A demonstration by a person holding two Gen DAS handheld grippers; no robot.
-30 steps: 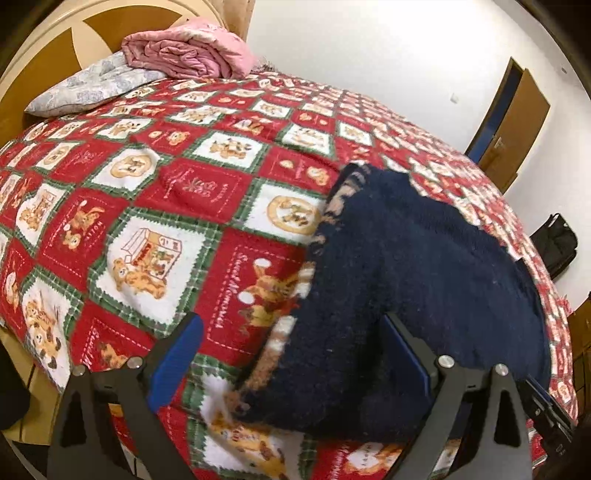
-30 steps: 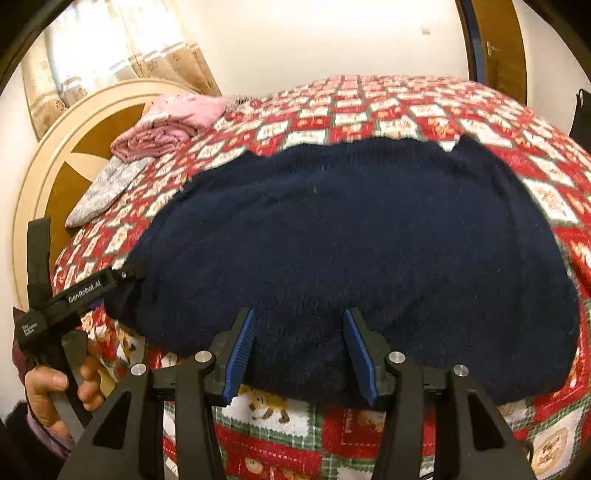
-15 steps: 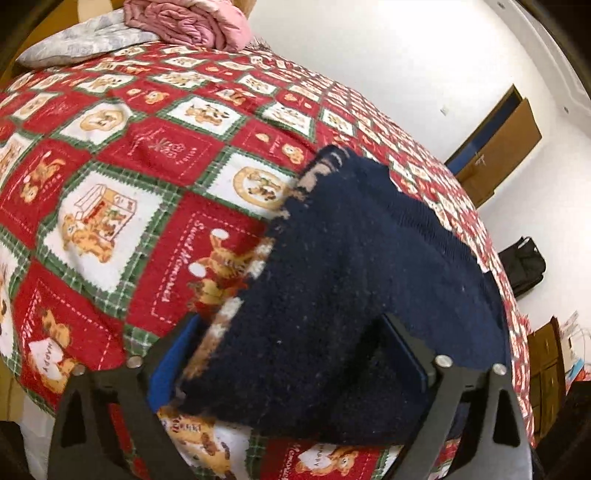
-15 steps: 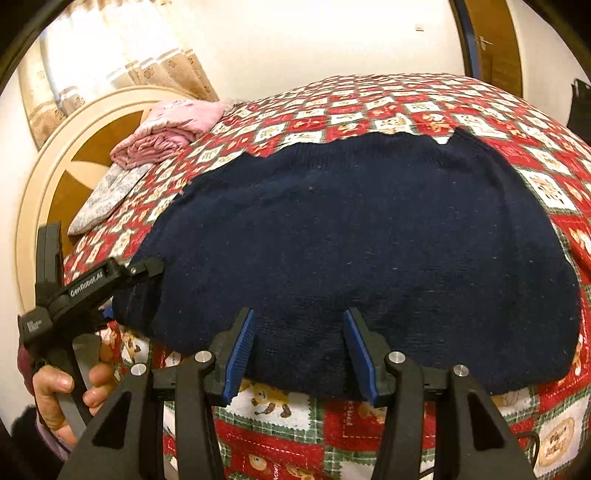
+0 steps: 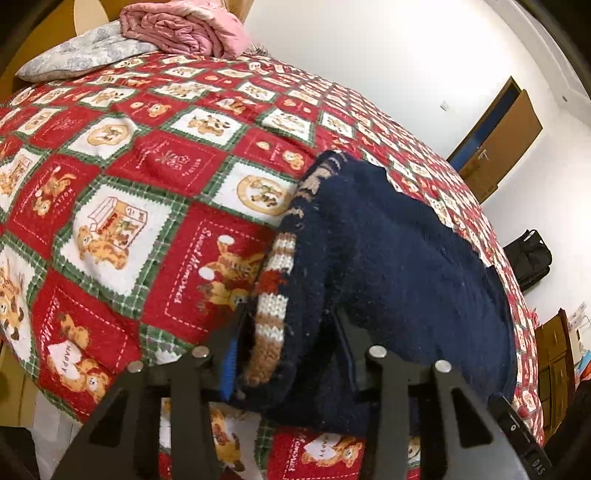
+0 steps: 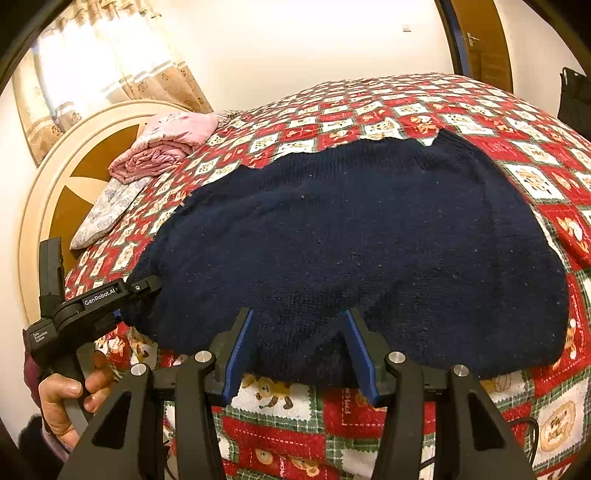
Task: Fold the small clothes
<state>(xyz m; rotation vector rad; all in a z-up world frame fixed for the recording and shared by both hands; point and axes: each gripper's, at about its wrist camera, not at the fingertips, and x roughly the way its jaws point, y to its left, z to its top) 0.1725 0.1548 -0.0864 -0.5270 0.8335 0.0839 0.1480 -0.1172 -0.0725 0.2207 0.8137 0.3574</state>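
A dark navy knitted sweater (image 6: 351, 229) lies spread on the red patchwork bedcover (image 5: 129, 184). Its near left edge shows a brown, white and red striped band (image 5: 275, 306). My left gripper (image 5: 290, 350) has that bunched edge between its jaws, which are closing, and both pads touch the knit. In the right wrist view the left gripper (image 6: 144, 291) sits at the sweater's left corner, held by a hand (image 6: 62, 398). My right gripper (image 6: 299, 350) is shut on the near hem, which puckers between its blue pads.
A folded pink quilt (image 5: 184, 29) and a grey floral pillow (image 5: 81, 55) lie by the round wooden headboard (image 6: 55, 192). A brown door (image 5: 495, 140) and a black bag (image 5: 528, 258) stand past the bed's far side. The bed's near edge drops just below both grippers.
The left gripper's jaws came from wide apart to close together around the sweater's striped edge, which bunched up and lifted slightly. The right gripper stayed as it was.
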